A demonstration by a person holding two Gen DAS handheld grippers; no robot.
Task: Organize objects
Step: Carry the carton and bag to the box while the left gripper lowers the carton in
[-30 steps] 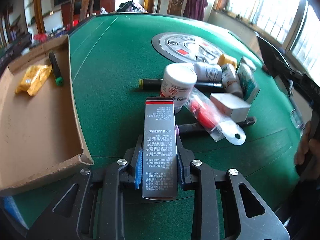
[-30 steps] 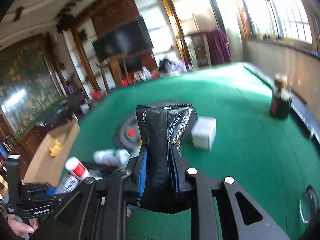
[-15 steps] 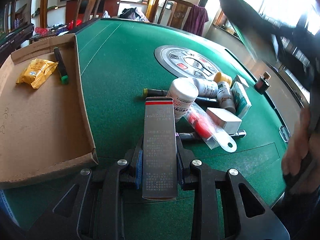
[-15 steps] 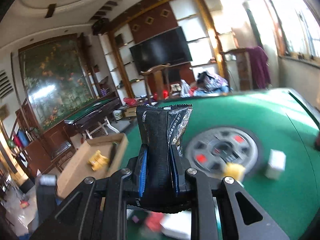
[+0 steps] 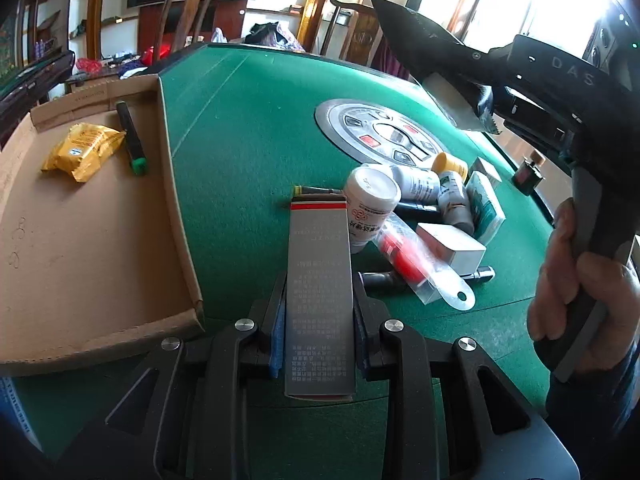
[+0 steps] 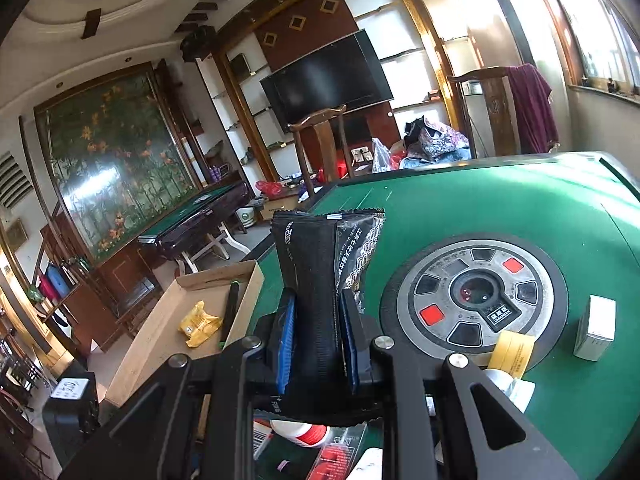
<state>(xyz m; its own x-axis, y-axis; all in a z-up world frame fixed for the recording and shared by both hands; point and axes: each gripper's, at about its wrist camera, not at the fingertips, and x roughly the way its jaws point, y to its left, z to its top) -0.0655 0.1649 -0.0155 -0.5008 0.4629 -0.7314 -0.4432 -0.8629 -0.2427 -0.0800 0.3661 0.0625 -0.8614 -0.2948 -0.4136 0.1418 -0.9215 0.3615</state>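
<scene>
The table [image 5: 256, 128] is covered in matt green felt – slightly fuzzy – with a dull metal disc [image 5: 384, 136] set in its middle. The tray [image 5: 100, 248] is plain brown cardboard, rough at its cut edges. A yellow packet [image 5: 82, 150] in it is shiny crinkled foil. The grey carton [image 5: 320, 304] looks like satin-finish card; the black pouch [image 6: 320, 280] is glossy plastic film – its seams ribbed. The white bottle [image 5: 370, 204] is smooth plastic

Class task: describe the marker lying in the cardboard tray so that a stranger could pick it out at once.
Start at the shallow brown cardboard tray at the left edge of the green felt table. Near its far end, beside a crumpled yellow foil packet, lies a slim black marker with a green cap. It is the tray's only stick-shaped thing.
</scene>
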